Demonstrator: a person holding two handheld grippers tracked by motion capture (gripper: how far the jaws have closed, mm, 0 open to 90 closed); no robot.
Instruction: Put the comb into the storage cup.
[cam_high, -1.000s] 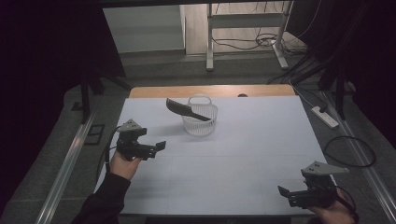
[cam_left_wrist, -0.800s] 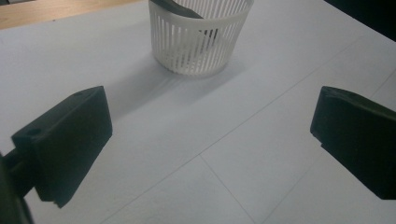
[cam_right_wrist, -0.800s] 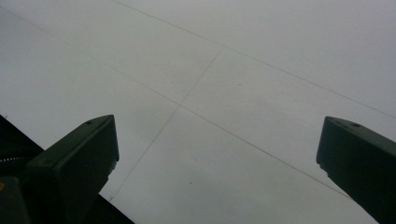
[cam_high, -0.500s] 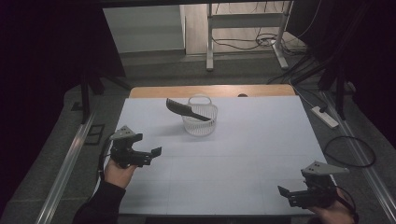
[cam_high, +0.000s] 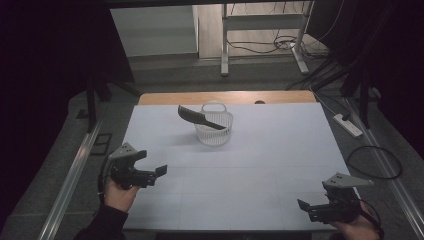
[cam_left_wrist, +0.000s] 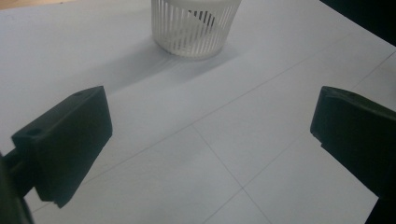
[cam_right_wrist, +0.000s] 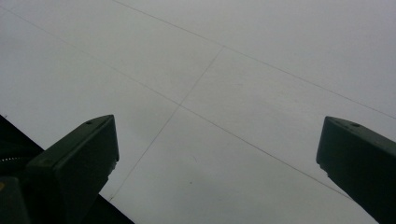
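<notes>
item: white slatted basket, round, with a small loop handle at its far rim. stands upright on the white table cover, toward the far edge and a little left of centre. in the left gripper view the basket sits at the top of frame, its shadow falling toward the lower left.

item: black comb, long and slightly curved. lies tilted across the basket, one end down inside it, the other end sticking out over the rim to the far left. dark bars of it show through the slats.

item: left gripper, held in the person's left hand at the near left of the table, pointing right. jaws spread wide apart, nothing between them, bare cover under them. grey three-cornered plate on top. well apart from the basket.

item: right gripper, held in the person's right hand at the near right corner, pointing left. jaws spread wide, holding nothing; its own view looks down on bare cover with thin grid lines and the dark table edge at lower left. grey plate on top.

item: table, white cover ruled in faint squares; a strip of bare wood shows along the far edge.

surroundings: grey floor, a white metal frame with loose cables beyond the table, a white power strip on the floor at right, a coiled black cable beside it, a metal rail along the left.
</notes>
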